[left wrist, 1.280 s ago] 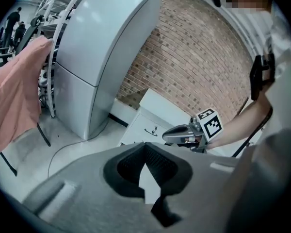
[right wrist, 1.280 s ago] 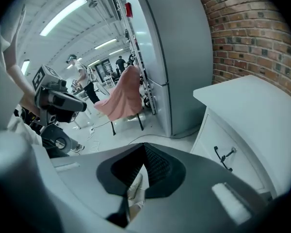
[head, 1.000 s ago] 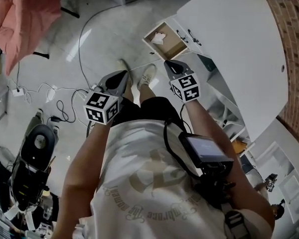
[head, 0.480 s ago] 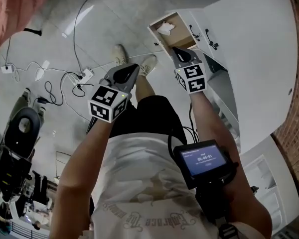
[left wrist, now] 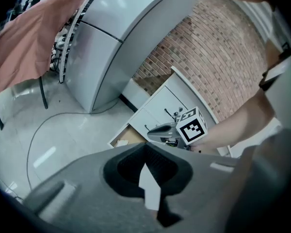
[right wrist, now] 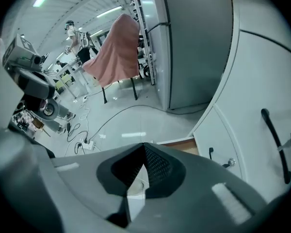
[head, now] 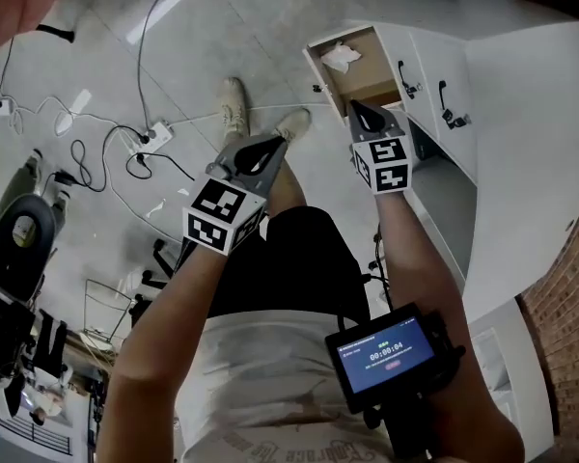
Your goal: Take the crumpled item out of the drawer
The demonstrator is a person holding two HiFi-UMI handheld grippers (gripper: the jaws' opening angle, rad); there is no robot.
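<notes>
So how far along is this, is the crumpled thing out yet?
Not yet. The drawer is open, done. The crumpled item lies inside, untouched. The right gripper, nearer the drawer, and the left gripper are both shut and empty. Remaining: reach in, grip, lift out.

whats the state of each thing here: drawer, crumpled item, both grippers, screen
drawer: pulled open
crumpled item: lying inside the drawer, not gripped
left gripper: shut, empty
right gripper: shut, empty
screen: lit
</notes>
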